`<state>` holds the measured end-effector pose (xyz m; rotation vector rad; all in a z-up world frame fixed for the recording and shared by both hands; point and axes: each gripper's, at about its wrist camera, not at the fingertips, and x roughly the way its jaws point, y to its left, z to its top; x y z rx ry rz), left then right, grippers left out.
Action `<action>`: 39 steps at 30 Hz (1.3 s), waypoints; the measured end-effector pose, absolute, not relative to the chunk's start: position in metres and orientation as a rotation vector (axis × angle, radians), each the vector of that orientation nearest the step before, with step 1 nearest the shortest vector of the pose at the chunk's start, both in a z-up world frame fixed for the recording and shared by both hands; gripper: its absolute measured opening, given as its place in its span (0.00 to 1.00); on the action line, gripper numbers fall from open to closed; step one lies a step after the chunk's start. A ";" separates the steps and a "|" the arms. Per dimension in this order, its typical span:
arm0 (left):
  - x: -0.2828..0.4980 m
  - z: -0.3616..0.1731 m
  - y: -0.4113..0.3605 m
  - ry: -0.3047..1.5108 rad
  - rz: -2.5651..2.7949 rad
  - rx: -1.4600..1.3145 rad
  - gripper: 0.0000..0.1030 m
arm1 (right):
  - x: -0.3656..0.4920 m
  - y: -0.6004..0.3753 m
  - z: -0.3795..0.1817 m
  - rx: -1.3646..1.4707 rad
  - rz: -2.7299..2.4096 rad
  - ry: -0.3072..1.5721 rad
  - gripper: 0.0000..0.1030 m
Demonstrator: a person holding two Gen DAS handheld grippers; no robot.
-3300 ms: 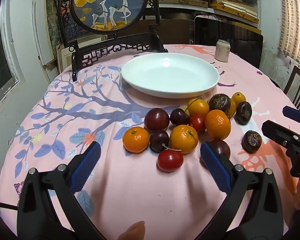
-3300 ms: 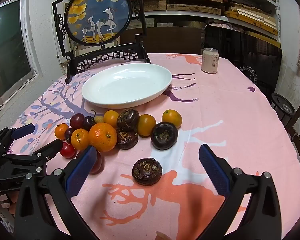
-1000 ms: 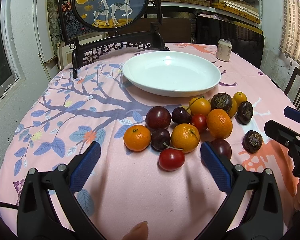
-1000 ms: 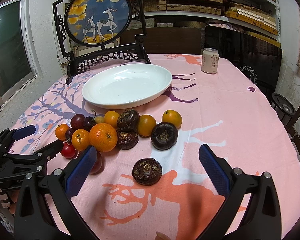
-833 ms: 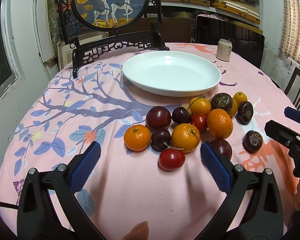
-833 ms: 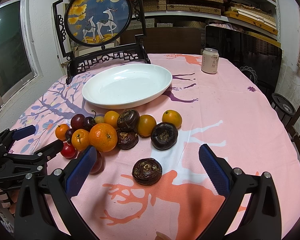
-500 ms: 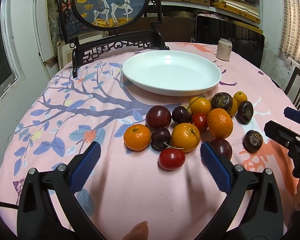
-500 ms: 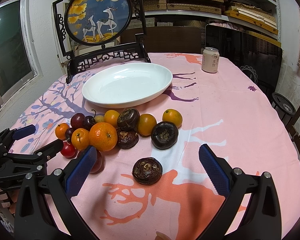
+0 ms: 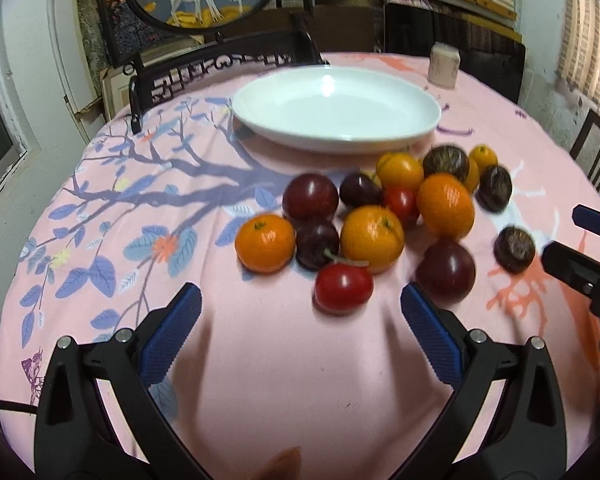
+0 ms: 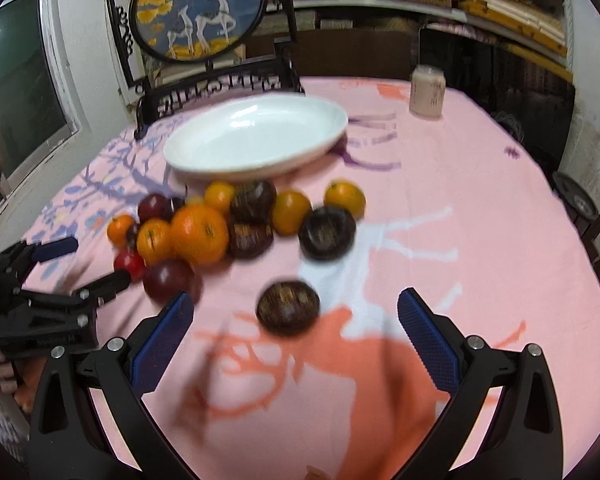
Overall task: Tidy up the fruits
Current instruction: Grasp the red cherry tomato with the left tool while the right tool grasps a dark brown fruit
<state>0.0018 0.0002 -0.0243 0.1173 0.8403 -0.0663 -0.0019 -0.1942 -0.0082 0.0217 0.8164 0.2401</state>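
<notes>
A heap of fruit lies on the pink tablecloth in front of an empty white plate [image 9: 336,116] [image 10: 256,140]: oranges, dark plums, red tomatoes and brown wrinkled fruits. My left gripper [image 9: 298,332] is open, its blue pads just short of a red tomato [image 9: 343,288] and a dark plum [image 9: 446,270]. My right gripper [image 10: 294,336] is open too, with a lone brown wrinkled fruit [image 10: 288,307] lying just ahead between its fingers. Each gripper shows at the edge of the other's view. Both views are motion-blurred.
A drink can [image 9: 443,65] [image 10: 427,90] stands beyond the plate at the back right. A dark carved stand with a round deer painting [image 10: 199,8] sits at the table's far left edge. A chair back [image 9: 596,148] rises at the right.
Both grippers have moved forward and lower toward the fruit; the fruits now look larger and nearer the fingers. Both stay open. The fruits have not moved.
</notes>
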 end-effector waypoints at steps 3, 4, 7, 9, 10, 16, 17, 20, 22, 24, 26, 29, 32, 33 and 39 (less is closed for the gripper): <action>0.004 -0.028 0.003 0.877 -0.087 0.097 0.98 | -0.005 -0.204 -0.023 0.046 0.281 0.891 0.99; 0.005 -0.030 0.003 0.892 -0.087 0.093 0.98 | -0.005 -0.205 -0.027 0.051 0.297 0.912 0.99; 0.011 -0.038 0.005 0.952 -0.094 0.080 0.98 | -0.004 -0.202 -0.037 0.029 0.311 0.972 0.99; 0.017 -0.042 0.005 0.992 -0.095 0.077 0.98 | -0.004 -0.200 -0.037 0.004 0.308 0.970 0.99; 0.017 -0.042 0.004 0.988 -0.095 0.085 0.98 | -0.003 -0.200 -0.038 -0.007 0.307 0.973 0.99; 0.019 -0.043 0.002 0.992 -0.094 0.096 0.98 | -0.004 -0.191 -0.045 -0.154 0.330 0.988 0.99; 0.019 -0.043 0.003 0.993 -0.100 0.098 0.98 | -0.005 -0.192 -0.045 -0.158 0.340 0.987 0.99; 0.022 -0.041 0.005 0.995 -0.125 0.100 0.98 | -0.002 -0.191 -0.043 -0.162 0.350 0.989 0.99; 0.025 -0.041 0.004 0.985 -0.133 0.115 0.98 | 0.005 -0.196 -0.041 -0.106 0.357 0.988 0.99; 0.028 -0.040 0.001 0.977 -0.153 0.136 0.98 | 0.013 -0.200 -0.037 -0.048 0.364 0.973 0.99; 0.029 -0.039 -0.003 0.957 -0.163 0.163 0.97 | 0.019 -0.200 -0.035 -0.030 0.357 0.949 0.96; 0.028 -0.037 -0.007 0.936 -0.204 0.175 0.81 | 0.028 -0.198 -0.036 -0.022 0.371 0.950 0.84; 0.029 -0.036 -0.009 0.931 -0.248 0.160 0.64 | 0.027 -0.194 -0.036 -0.046 0.378 0.932 0.74; 0.029 -0.035 -0.010 0.924 -0.258 0.156 0.59 | 0.027 -0.194 -0.036 -0.051 0.378 0.928 0.69; 0.027 -0.034 -0.015 0.904 -0.285 0.161 0.32 | 0.027 -0.194 -0.035 -0.062 0.385 0.910 0.43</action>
